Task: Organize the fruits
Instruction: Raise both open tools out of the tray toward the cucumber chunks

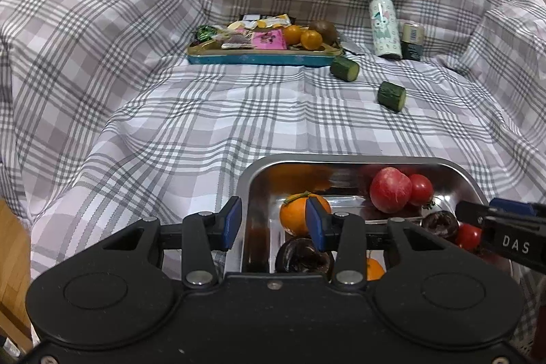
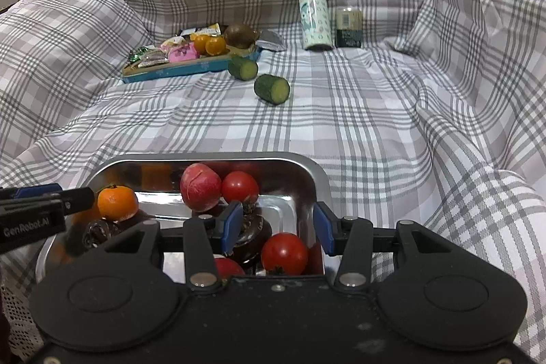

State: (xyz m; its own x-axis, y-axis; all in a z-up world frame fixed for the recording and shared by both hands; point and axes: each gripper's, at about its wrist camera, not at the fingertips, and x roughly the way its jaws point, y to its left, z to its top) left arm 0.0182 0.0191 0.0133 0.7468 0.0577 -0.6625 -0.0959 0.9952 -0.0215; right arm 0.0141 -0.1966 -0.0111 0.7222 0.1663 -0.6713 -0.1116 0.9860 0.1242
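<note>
A steel tray lies close in front on the checked cloth. It holds a mandarin, a red round fruit, tomatoes and dark round fruits. My left gripper is open and straddles the tray's left wall, one pad outside and one beside the mandarin. My right gripper is open astride the tray's right wall, with a tomato low between its fingers and untouched by the pads. Each gripper's tip shows in the other's view.
At the back, a blue tray carries snack packets, two small oranges and a kiwi. Two cucumber pieces lie on the cloth. A patterned bottle and a can stand at the back right.
</note>
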